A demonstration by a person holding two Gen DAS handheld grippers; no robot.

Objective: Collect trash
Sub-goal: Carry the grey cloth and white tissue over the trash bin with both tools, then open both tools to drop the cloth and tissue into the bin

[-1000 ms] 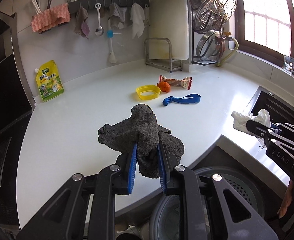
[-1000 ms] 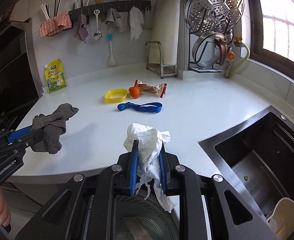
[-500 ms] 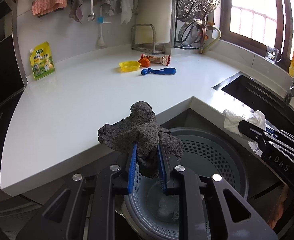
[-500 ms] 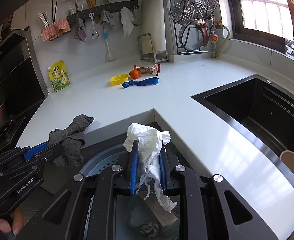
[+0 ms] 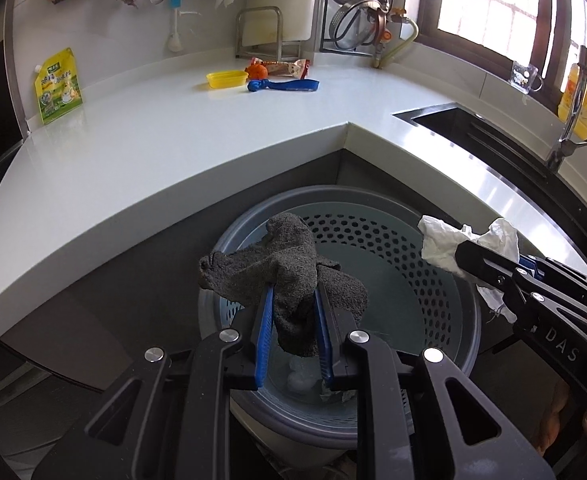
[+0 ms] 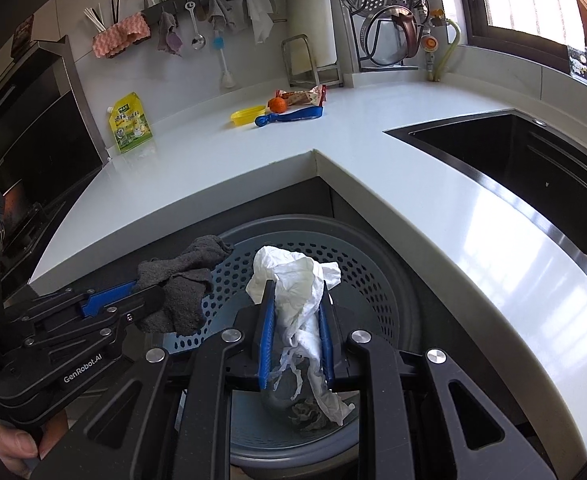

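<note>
Over the bin (image 5: 433, 280), left tongs (image 5: 292, 300) pinch a grey rag (image 5: 289, 276), right tongs (image 6: 295, 300) crumpled tissue (image 6: 297, 280)

bin mouth: the perforated trash bin (image 5: 433, 280) is seen open from above, its opening partly covered by the gray rag (image 5: 289, 280) and the white crumpled paper (image 6: 297, 292).
bin bottom: some trash is seen low inside; room is left above it.
gap between grippers: left gripper (image 5: 291, 320) and right gripper (image 6: 295, 320) are held side by side over the bin, near but apart.
far side: the bin is hemmed by the white countertop (image 5: 173, 140) corner edge.
right side: passage is bounded by the sink (image 6: 533, 152) counter strip.
</note>
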